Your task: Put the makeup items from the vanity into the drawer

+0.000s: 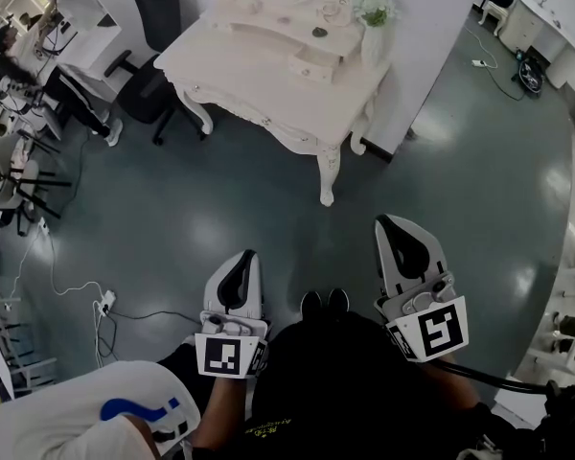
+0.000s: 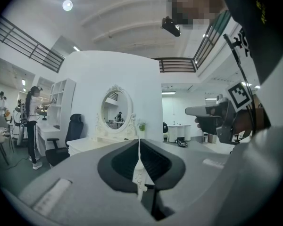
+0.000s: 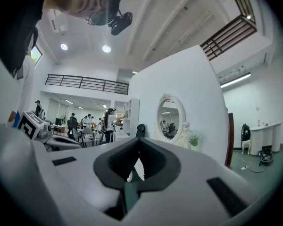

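We stand well apart from the vanity; a small dark makeup item sits on its top; the drawer looks pulled out a bit. Our left gripper and right gripper are both squeezed closed with nothing inside, held low by our body; we think we must walk closer first.

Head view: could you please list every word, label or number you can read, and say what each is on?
No text is legible.
Yellow print on the black shirt: too small to read.
Cubes on the left gripper and right gripper: square marker patterns, no words.
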